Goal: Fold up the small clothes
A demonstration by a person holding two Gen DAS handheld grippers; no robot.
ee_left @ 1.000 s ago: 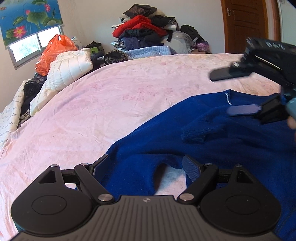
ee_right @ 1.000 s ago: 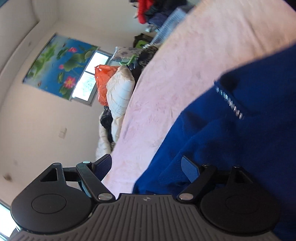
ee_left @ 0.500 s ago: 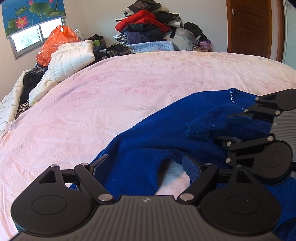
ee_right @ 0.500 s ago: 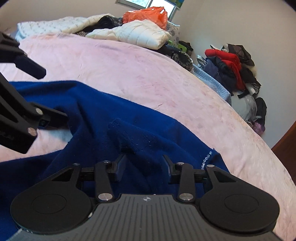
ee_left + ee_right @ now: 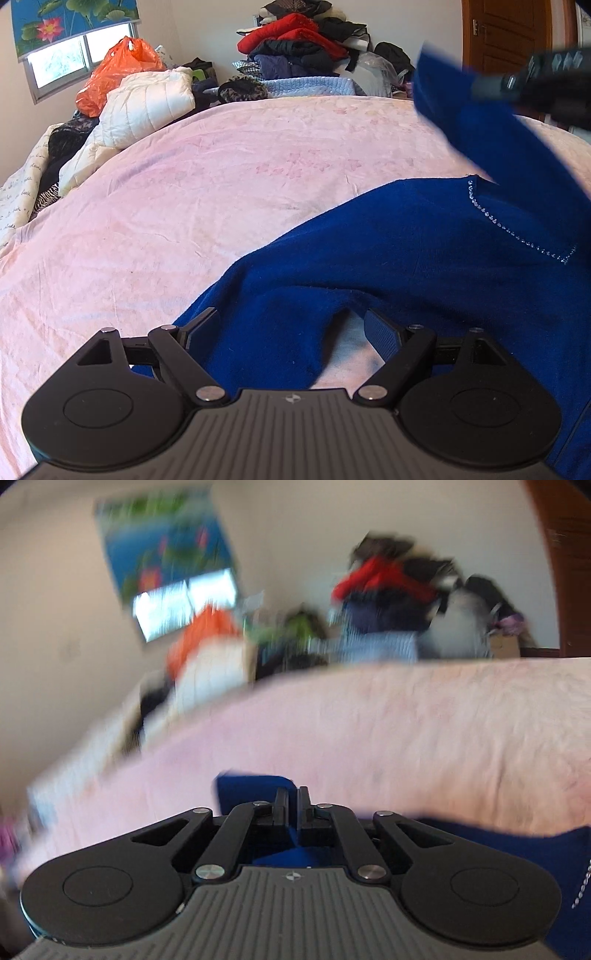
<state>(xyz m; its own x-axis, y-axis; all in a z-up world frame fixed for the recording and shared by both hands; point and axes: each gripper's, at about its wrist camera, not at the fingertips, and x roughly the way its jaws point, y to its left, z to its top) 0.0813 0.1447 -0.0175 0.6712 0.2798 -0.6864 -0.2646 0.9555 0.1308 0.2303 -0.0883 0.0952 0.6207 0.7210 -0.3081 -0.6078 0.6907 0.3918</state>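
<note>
The blue sweater [image 5: 424, 266] lies spread on the pink blanket [image 5: 221, 184] toward the near right part of the bed, its rhinestone neckline showing, with one sleeve [image 5: 491, 122] pulled up off the surface. The right gripper [image 5: 291, 799] has its jaws pinched together on that sleeve's blue cloth, a flap of it sticking out past the fingertips. The left gripper [image 5: 291, 328] hovers low over the near edge of the sweater with its jaws wide apart, gripping nothing, a bare patch of blanket between them. Clutter, an orange bag [image 5: 114, 74] and a heap of clothes [image 5: 303, 40], sits well beyond the far edge. The risk I see: the pinch looks shallow, so the soft knit could slip free mid-swing, or the unpinned body could drag along and wrinkle
</note>
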